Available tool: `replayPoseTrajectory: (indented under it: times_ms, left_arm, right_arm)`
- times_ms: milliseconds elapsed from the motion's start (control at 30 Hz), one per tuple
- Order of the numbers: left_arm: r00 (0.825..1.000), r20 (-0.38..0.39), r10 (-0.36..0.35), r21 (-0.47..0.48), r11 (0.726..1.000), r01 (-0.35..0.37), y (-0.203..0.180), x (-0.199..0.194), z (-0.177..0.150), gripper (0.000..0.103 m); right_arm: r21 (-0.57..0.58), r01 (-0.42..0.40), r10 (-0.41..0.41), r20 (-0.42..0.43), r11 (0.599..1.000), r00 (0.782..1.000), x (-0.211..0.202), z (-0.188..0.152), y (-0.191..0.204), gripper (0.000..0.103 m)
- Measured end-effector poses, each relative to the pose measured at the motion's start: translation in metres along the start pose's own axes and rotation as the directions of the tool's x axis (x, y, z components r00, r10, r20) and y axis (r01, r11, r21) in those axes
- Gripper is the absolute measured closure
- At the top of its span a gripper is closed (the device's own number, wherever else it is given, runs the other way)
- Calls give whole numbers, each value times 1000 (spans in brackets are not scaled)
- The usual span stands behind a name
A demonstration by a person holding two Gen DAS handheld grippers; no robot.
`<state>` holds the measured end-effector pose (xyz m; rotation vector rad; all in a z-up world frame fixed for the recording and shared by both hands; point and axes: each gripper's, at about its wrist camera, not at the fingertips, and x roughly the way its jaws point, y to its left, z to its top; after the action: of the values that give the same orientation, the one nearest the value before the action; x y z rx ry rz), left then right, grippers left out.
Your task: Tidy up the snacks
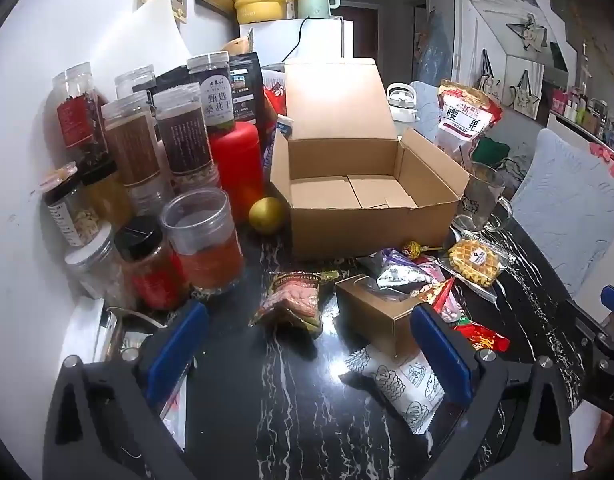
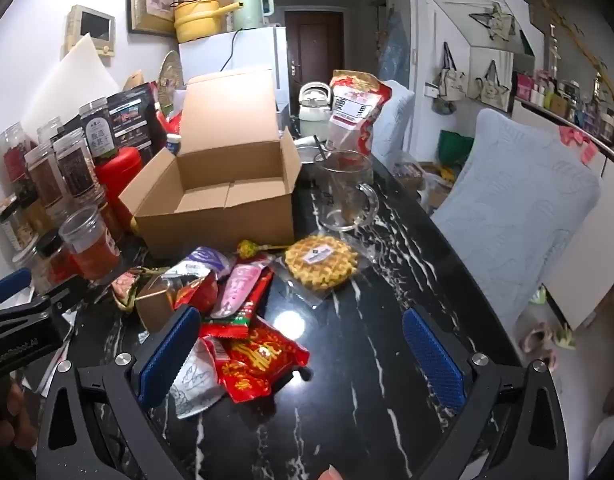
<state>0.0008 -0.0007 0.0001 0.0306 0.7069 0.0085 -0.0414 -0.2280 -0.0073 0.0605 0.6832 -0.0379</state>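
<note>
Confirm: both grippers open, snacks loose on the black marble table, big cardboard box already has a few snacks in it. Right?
Not quite: the cardboard box is empty, only its bare bottom flaps showing in both wrist views. The rest holds: left gripper and right gripper open, snacks loose on the table.

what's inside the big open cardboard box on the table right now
Nothing is visible inside the big cardboard box: only its bare folded bottom flaps show. The near wall hides a strip of floor along its front edge.
</note>
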Motion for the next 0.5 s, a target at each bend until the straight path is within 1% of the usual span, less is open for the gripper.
replayPoseTrajectory:
  times_ms: [133,233,400,433,500]
  left_arm:
    - [1000,4,-16,2,1000,16,-6,-2,2,0]
    - [1000,10,-22,6,1000,22,-6,-3,2,0]
    - [999,5,-52,-1,999,52,-2,-3,-1,0]
    - [999,5,-53,1,999,53,-2,-4,-1,0]
    - [999,3,-54,8,998,54,-3,-3,-1,0]
  right_arm:
    - [-5,0,0,0,1000,1000,0,0,0,0]
    - [-9,2,-2,-2,1000,1000,1,0,-1,0]
    - [-12,8,-8,1,1000,1000,6,4,-8,0]
    - [-16,24,-24,14,1000,1000,0,0,-2,0]
    - [-19,28,-28,13,999,1000,1,0,-2,0]
